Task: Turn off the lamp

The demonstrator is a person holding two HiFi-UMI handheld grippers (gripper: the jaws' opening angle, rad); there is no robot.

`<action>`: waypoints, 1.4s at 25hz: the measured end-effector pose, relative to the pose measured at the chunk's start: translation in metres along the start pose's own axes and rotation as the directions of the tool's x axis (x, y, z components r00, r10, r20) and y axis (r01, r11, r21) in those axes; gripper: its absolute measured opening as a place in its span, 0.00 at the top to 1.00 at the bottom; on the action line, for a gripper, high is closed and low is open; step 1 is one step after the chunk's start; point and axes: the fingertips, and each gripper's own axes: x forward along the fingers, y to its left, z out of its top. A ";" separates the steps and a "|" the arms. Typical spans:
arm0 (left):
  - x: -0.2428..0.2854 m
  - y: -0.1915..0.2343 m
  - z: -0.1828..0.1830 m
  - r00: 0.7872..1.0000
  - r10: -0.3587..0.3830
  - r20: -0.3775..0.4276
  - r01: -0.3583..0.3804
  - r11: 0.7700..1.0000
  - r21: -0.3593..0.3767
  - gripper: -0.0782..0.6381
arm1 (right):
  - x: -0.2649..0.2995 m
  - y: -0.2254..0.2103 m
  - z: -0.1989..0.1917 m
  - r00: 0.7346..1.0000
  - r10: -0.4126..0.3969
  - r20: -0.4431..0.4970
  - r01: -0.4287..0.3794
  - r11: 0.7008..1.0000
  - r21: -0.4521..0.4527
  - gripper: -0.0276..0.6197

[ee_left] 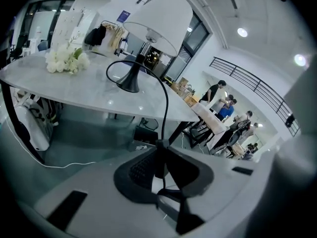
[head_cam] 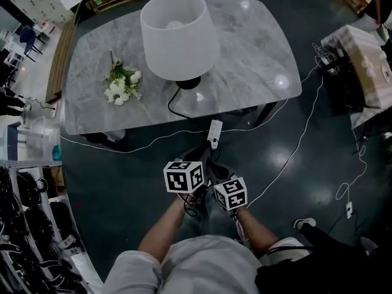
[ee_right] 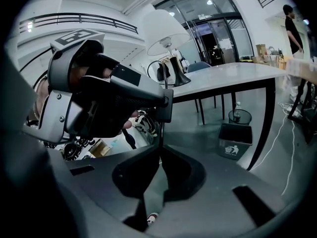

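Note:
A lamp (head_cam: 179,35) with a white shade and black base stands on the marble table (head_cam: 257,48). Whether it glows I cannot tell. Its black cord (ee_left: 165,98) loops on the tabletop and hangs off the near edge. My left gripper (head_cam: 199,155) is shut on the inline switch (ee_left: 159,157) on that cord. Just below, my right gripper (head_cam: 213,170) is shut on the thin cord (ee_right: 159,150). In the right gripper view, the left gripper's fingertips (ee_right: 148,97) pinch the switch (ee_right: 166,105) straight above my jaws.
White flowers (head_cam: 122,83) lie on the table's left part. A white power strip (head_cam: 215,133) with a white cable lies on the floor below the near edge. Another table (head_cam: 361,60) stands right. A bin (ee_right: 236,140) sits under the table. People (ee_left: 223,103) stand far off.

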 end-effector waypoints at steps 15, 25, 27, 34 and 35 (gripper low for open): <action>-0.003 0.009 -0.002 1.000 -0.001 -0.009 0.000 1.000 -0.008 0.79 | 0.009 0.004 -0.004 1.000 0.012 -0.016 -0.012 1.000 0.011 0.93; -0.005 0.013 -0.001 1.000 0.000 -0.007 0.000 1.000 -0.003 0.79 | 0.012 0.004 -0.002 1.000 0.010 -0.013 -0.010 1.000 0.026 0.93; -0.007 0.015 0.000 1.000 0.003 -0.005 -0.003 1.000 0.007 0.79 | 0.012 0.004 -0.002 1.000 0.011 -0.012 -0.010 0.999 0.035 0.93; -0.018 0.019 -0.002 1.000 0.023 0.009 -0.024 0.998 0.060 0.79 | 0.012 -0.003 -0.002 1.000 -0.001 -0.019 0.002 0.998 0.057 0.93; -0.020 0.021 -0.003 0.999 0.033 0.009 -0.033 0.997 0.067 0.79 | 0.012 -0.004 -0.002 1.000 -0.001 -0.018 0.003 0.998 0.057 0.93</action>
